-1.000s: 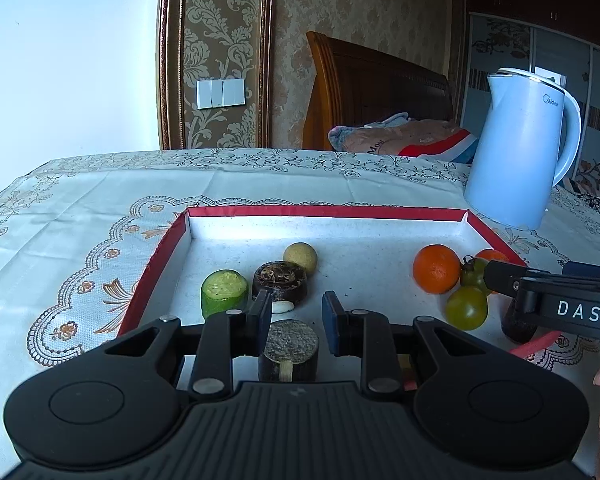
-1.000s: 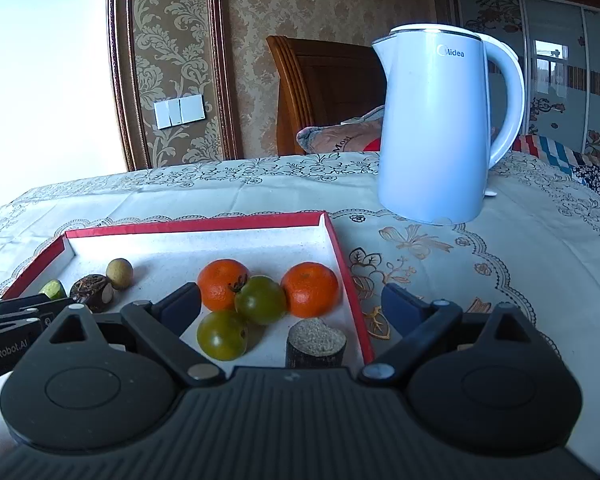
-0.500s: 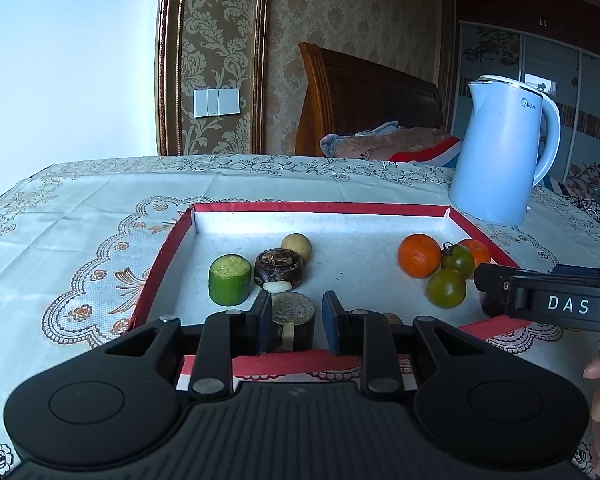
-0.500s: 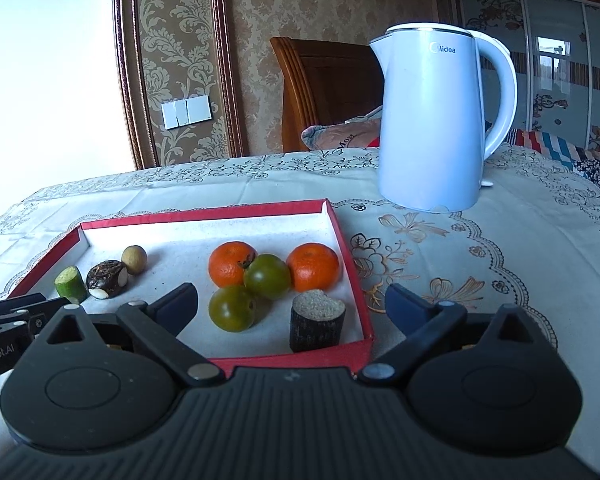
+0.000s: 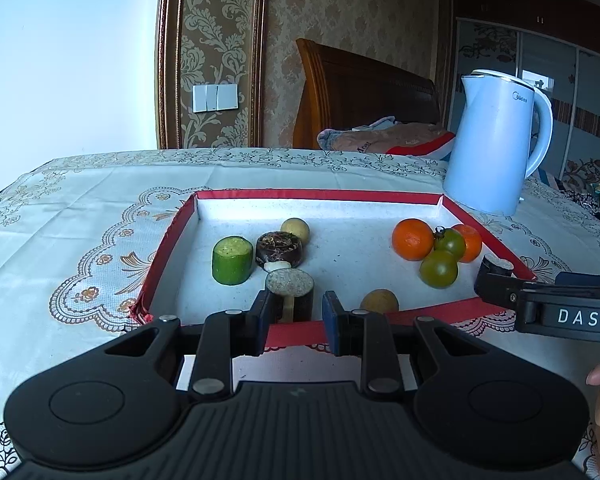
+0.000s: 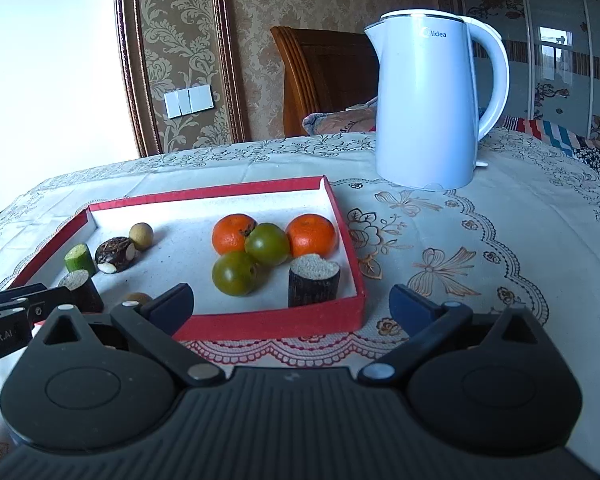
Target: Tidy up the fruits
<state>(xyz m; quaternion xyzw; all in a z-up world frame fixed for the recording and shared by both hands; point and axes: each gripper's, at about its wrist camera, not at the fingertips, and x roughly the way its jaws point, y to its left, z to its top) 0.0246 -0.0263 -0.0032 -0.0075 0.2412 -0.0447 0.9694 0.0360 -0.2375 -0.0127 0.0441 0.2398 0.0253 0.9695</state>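
Here the left tongs [image 5: 296, 312] sit low just outside the near wall of the red-rimmed tray [image 5: 320, 194], their fingers parted only a little and holding nothing; a dark sugarcane stub [image 5: 290, 292] stands upright in the tray just beyond the gap, not gripped. Just to its right, by the near wall, lies a brown longan [image 5: 379, 301]. Farther in, a green cucumber chunk [image 5: 232, 259] stands beside a dark water chestnut [image 5: 279, 247], with a second longan [image 5: 295, 230] behind them.

The right tongs [image 6: 292, 300] are spread wide and empty, in front of the tray's near right corner over the lace-patterned cloth of the table [image 6: 480, 240]. In the right part of the tray two oranges [image 6: 233, 233] and two green tomatoes [image 6: 267, 244] are bunched together, touching, and another sugarcane stub [image 6: 313, 279] stands upright just in front of them, close to the right wall. A pale blue kettle [image 6: 428, 100] stands on the table behind the tray's far right corner, apart from it.
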